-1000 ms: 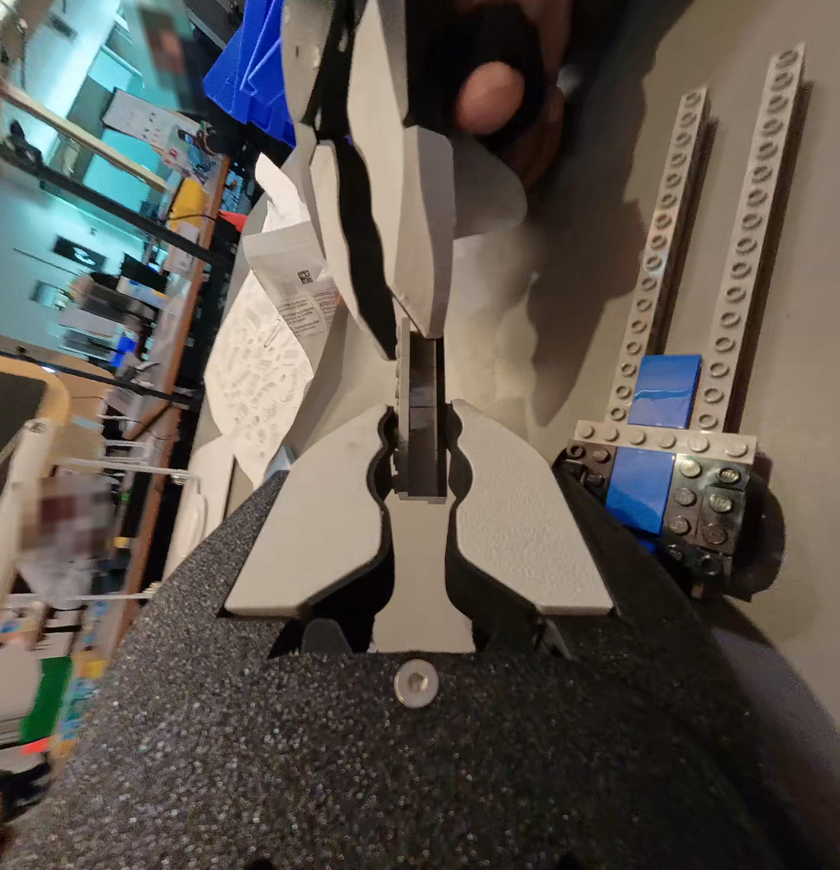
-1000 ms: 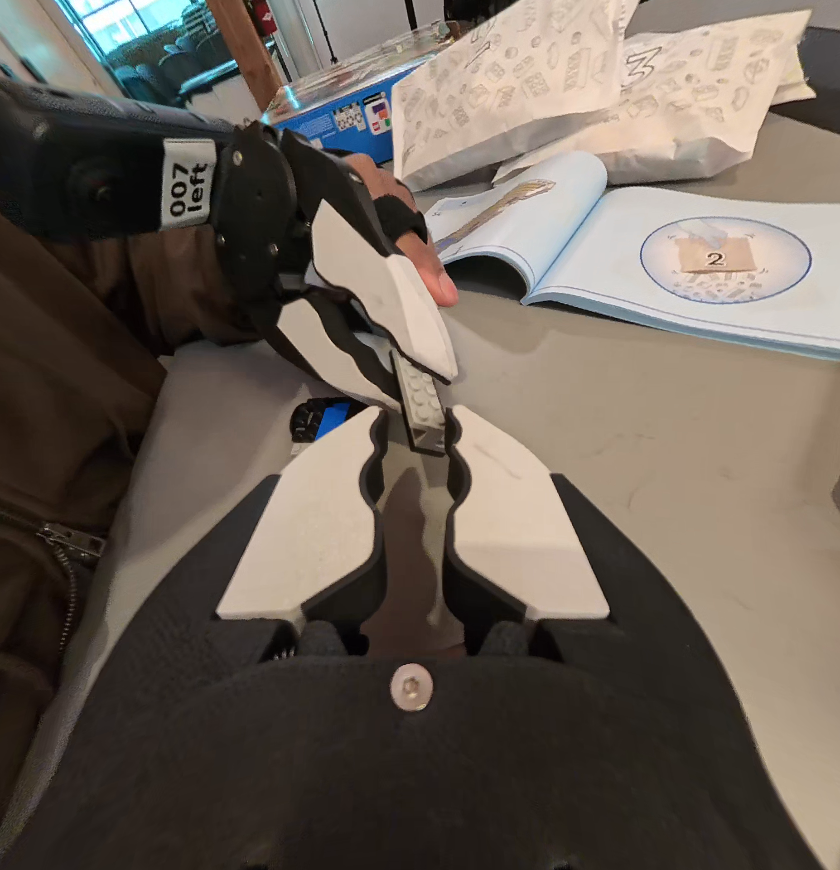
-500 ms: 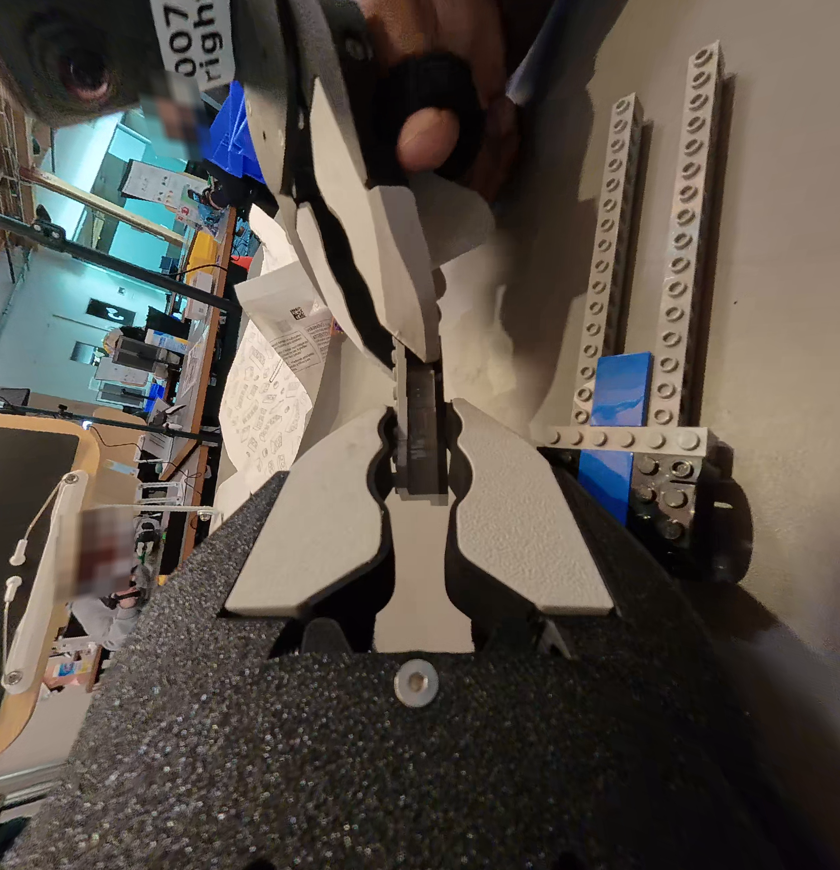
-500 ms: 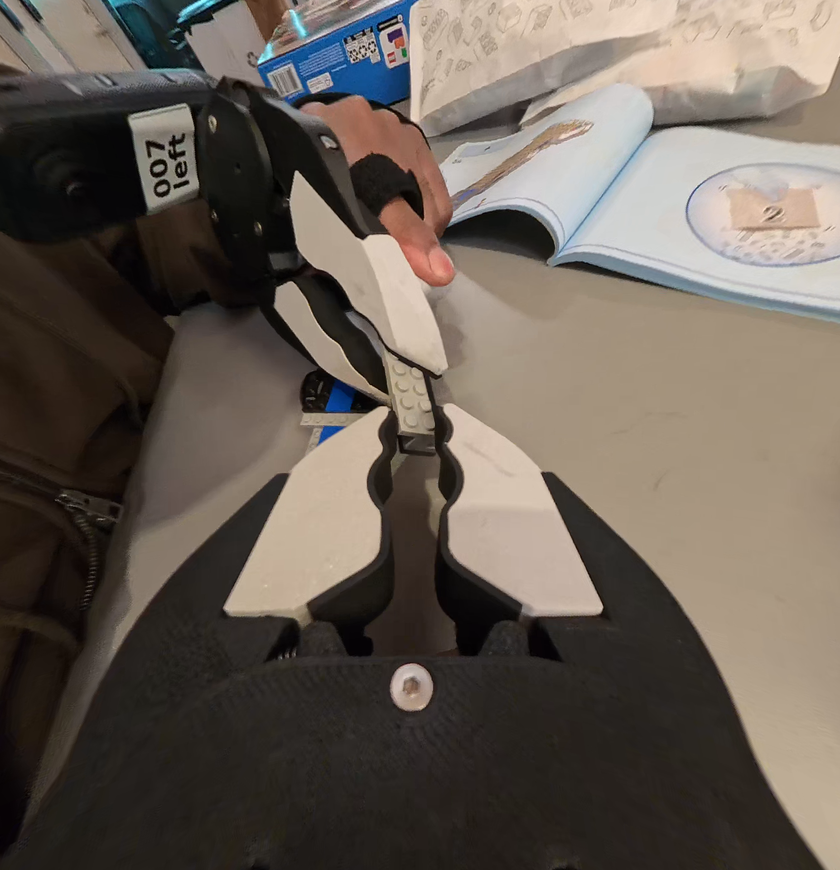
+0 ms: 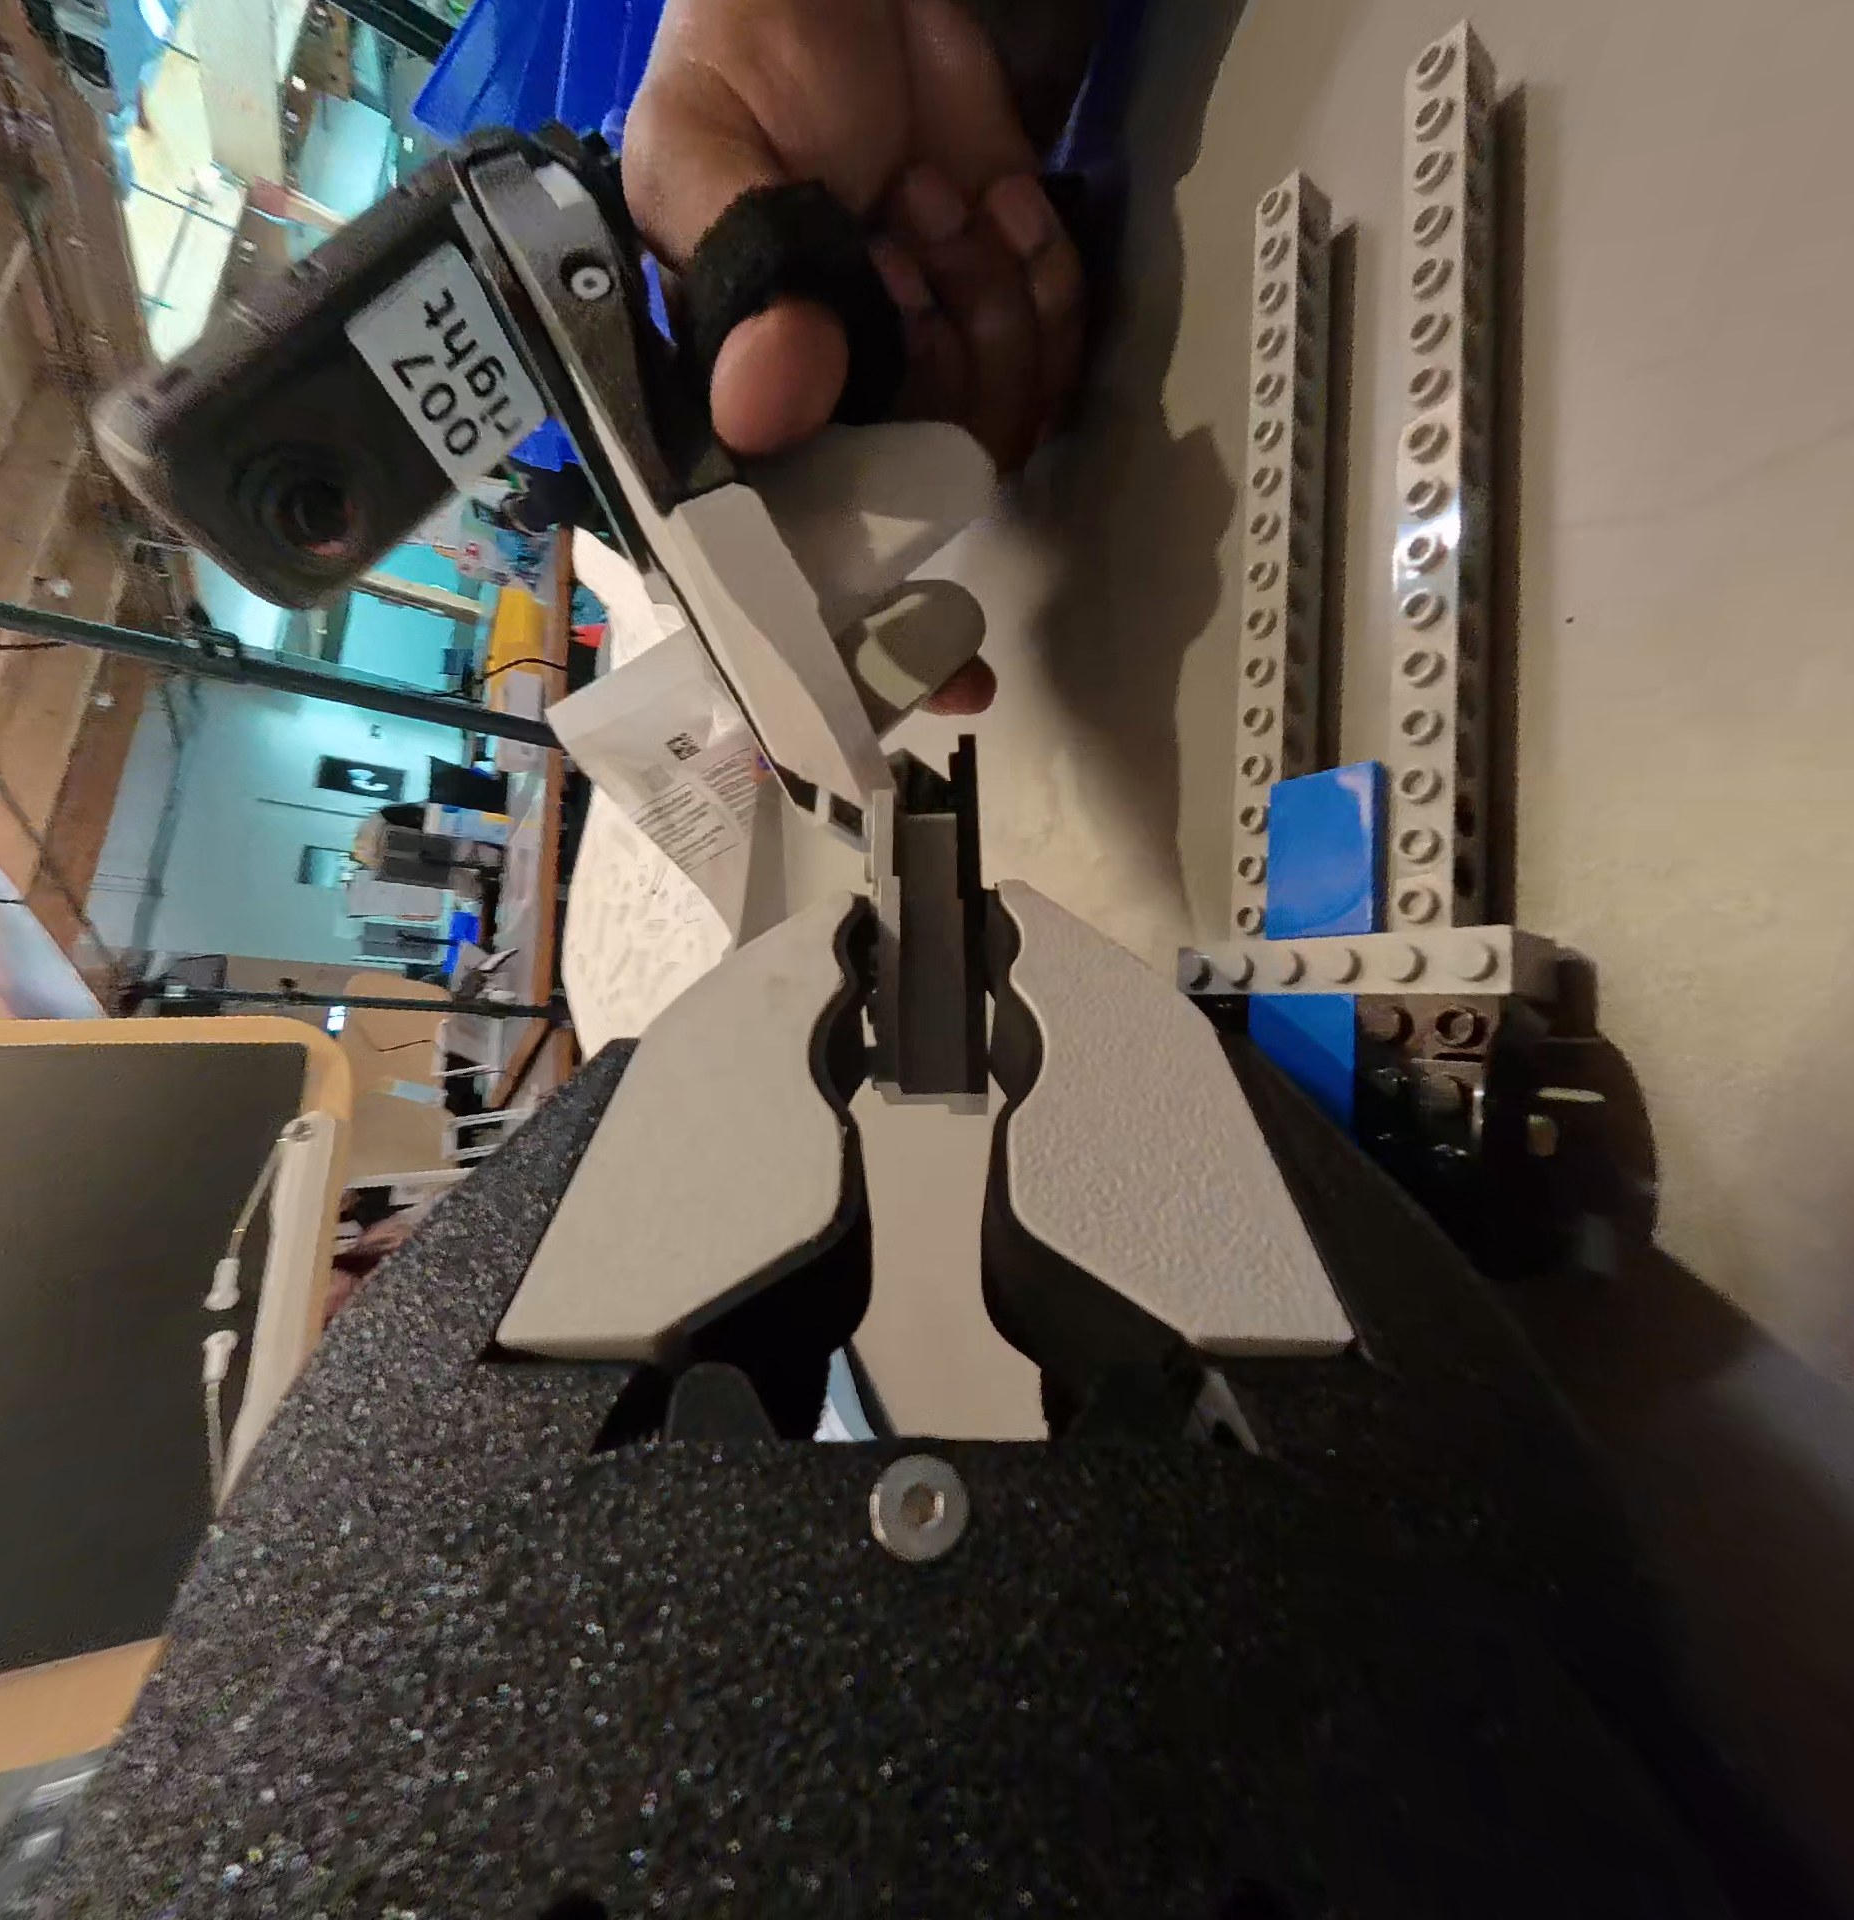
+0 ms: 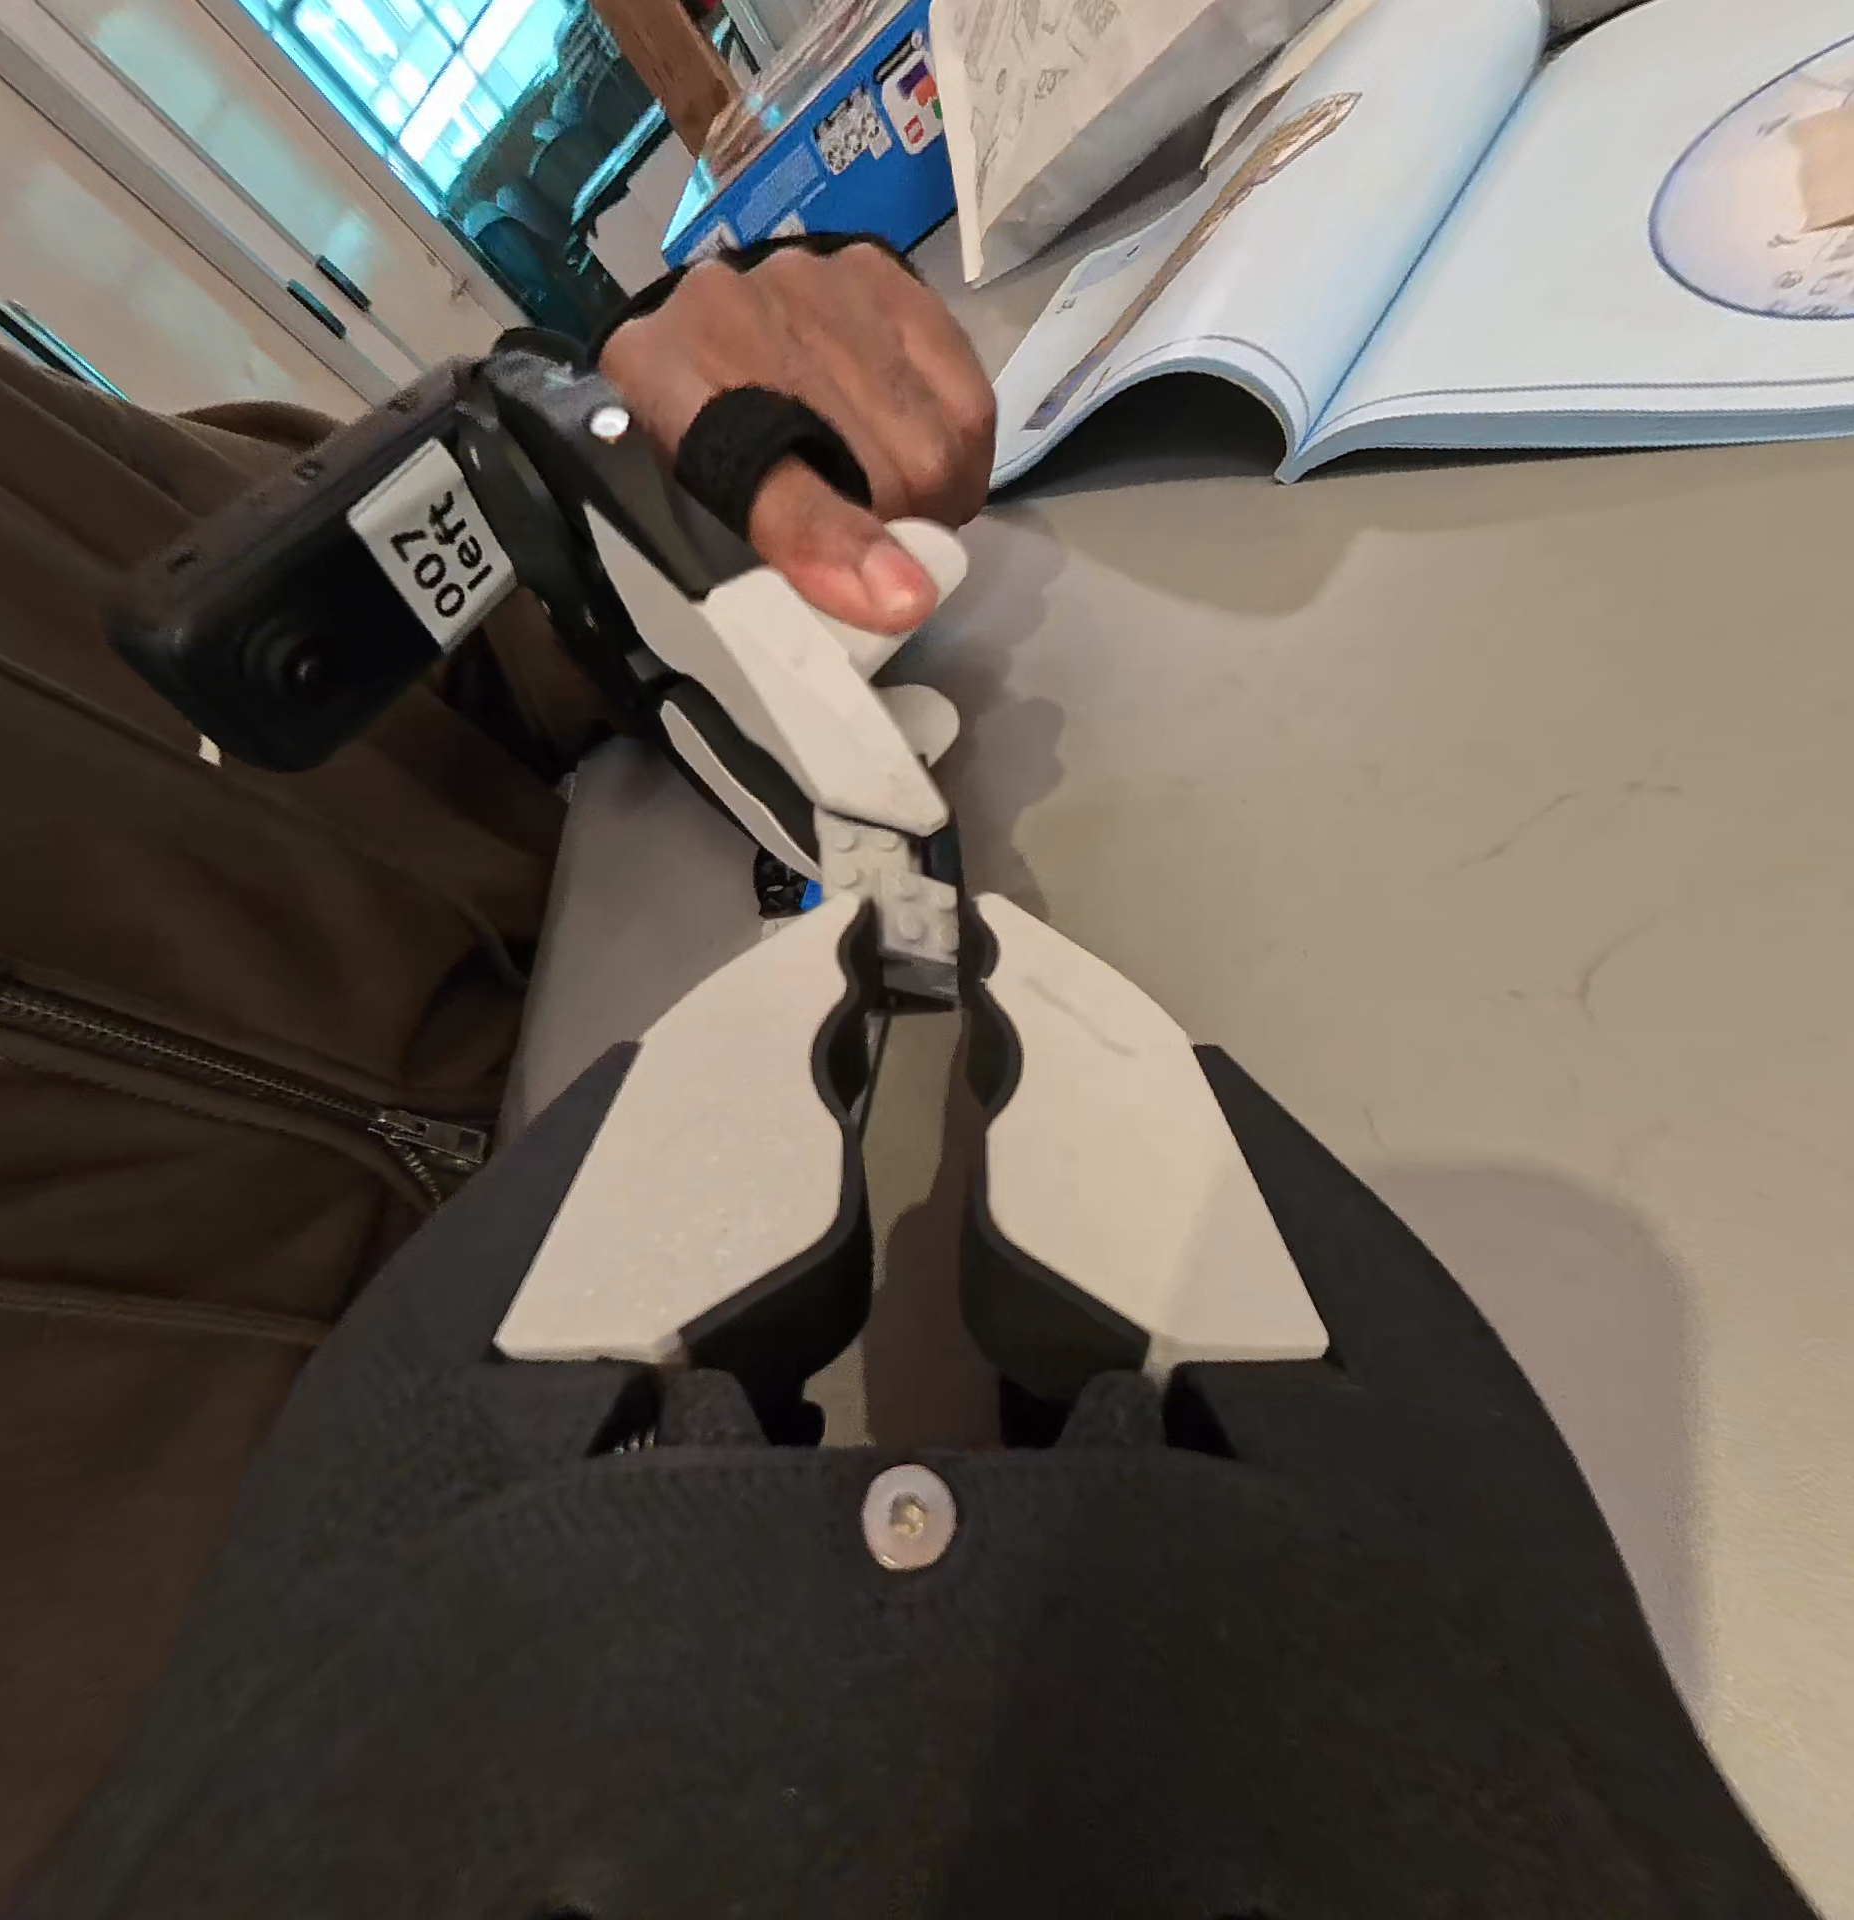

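My left gripper (image 5: pixel 928 935) is shut on a small stack of bricks (image 5: pixel 928 977): a light grey plate, a dark grey brick and a black plate, held above the grey table. My right gripper (image 6: pixel 912 935) is shut on the near end of the same stack (image 6: pixel 907 914). The two grippers meet tip to tip. The right gripper shows in the left wrist view (image 5: pixel 855 795), coming in from above. The left gripper shows in the right wrist view (image 6: pixel 876 842), coming in from the upper left. Each is held by a hand.
A brick build lies on the table to my left gripper's right: two long grey beams (image 5: pixel 1281 520), a blue tile (image 5: pixel 1323 842), a grey cross plate (image 5: pixel 1349 961) and a black base (image 5: pixel 1474 1101). An open booklet (image 6: pixel 1525 260), paper bags (image 6: pixel 1058 104) and a blue box (image 6: pixel 809 156) lie beyond. My two grippers' fingertips are within a few centimetres of each other.
My right gripper's fingers closed onto the stack that my left gripper kept holding. Both grippers then tilted, and each now shows more of the other's body and camera.
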Demonstrator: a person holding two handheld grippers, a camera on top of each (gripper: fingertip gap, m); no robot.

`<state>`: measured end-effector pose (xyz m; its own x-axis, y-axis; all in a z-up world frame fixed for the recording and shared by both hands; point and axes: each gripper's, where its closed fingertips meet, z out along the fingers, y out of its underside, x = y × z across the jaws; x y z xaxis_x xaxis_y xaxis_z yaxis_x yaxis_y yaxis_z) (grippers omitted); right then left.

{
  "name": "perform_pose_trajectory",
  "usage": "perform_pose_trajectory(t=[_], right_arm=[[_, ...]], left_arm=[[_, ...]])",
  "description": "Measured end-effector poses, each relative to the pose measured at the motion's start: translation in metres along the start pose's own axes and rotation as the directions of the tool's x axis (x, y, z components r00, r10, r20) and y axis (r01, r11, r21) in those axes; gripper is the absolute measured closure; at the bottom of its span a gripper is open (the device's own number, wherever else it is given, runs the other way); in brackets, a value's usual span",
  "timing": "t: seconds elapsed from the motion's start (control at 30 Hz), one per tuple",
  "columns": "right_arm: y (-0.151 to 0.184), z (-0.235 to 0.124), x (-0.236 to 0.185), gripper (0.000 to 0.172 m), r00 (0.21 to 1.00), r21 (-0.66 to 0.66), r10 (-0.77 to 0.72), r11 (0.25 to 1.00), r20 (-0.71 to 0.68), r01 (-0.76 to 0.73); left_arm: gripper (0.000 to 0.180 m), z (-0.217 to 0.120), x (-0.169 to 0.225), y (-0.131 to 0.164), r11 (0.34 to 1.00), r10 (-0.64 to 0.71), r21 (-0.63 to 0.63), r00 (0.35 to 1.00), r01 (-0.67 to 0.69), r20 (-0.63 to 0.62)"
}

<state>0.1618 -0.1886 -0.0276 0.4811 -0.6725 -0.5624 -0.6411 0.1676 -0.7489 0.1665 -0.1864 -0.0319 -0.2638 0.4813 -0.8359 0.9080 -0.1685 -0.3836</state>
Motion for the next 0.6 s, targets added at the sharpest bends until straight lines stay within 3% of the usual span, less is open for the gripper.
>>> perform_pose_trajectory(t=[0.17, 0.37, 0.47, 0.6], right_arm=[[-0.002, -0.002, -0.001, 0.157, 1.000, 0.015, 0.015, 1.000, 0.021, -0.015], [-0.006, -0.004, 0.013, 0.157, 0.995, 0.032, -0.008, 0.999, -0.096, 0.011], [-0.008, -0.007, 0.020, 0.157, 0.983, 0.026, -0.072, 0.997, -0.172, 0.077], [-0.011, -0.008, 0.023, 0.157, 0.940, -0.009, -0.213, 0.976, -0.265, 0.219]], left_arm=[[0.161, 0.001, 0.000, 0.002, 1.000, 0.020, -0.020, 1.000, -0.020, 0.011], [0.161, 0.000, -0.001, 0.011, 0.988, -0.152, -0.023, 0.987, 0.151, -0.048], [0.161, 0.002, 0.004, 0.028, 0.955, -0.290, -0.102, 0.951, 0.279, -0.111], [0.159, 0.005, 0.008, 0.045, 0.931, -0.341, -0.177, 0.933, 0.318, -0.117]])
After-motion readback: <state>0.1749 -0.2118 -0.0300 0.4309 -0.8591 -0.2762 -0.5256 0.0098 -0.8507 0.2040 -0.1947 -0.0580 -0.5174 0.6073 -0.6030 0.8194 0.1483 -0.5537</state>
